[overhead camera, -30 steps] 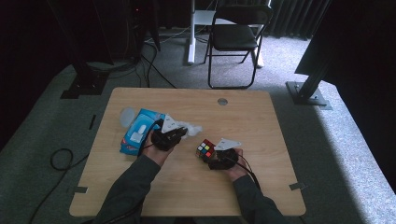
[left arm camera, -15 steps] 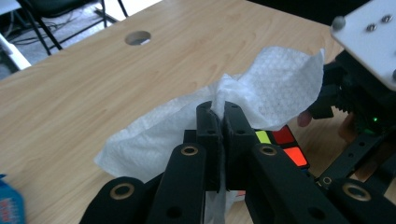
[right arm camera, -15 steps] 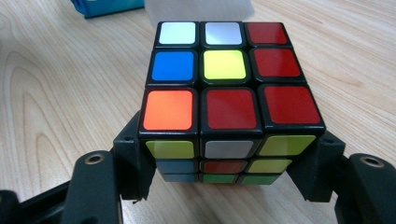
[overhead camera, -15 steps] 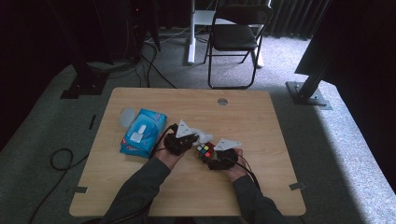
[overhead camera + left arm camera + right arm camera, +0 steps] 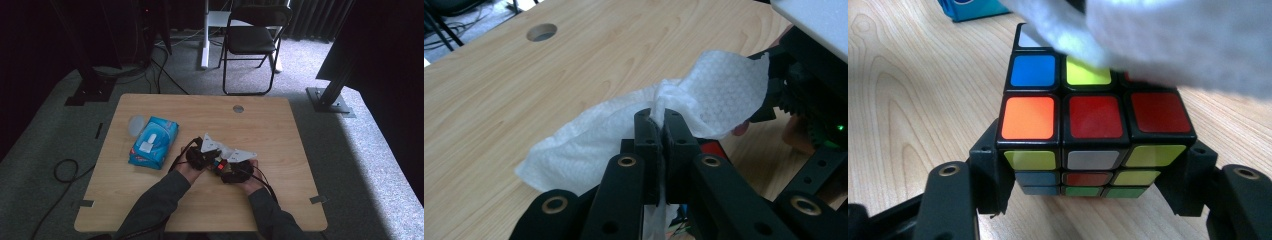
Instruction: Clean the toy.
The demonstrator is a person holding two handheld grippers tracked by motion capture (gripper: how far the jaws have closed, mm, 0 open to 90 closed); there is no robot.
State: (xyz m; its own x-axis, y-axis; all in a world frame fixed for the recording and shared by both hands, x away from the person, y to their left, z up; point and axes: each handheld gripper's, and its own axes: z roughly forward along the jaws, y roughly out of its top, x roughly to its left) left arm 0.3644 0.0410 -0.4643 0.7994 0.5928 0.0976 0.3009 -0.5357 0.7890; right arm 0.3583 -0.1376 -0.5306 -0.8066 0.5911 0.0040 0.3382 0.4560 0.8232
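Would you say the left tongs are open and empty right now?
No, the left tongs are shut on a white tissue pinched between their tips.

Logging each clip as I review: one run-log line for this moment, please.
left gripper: shut on wet wipe | right gripper: shut on Rubik's cube | wipe over cube top | wipes pack on table

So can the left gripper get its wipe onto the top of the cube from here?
Probably yes. The left gripper is shut on the wipe, which already drapes over the cube. The right gripper clamps only the cube's sides, leaving the top open.
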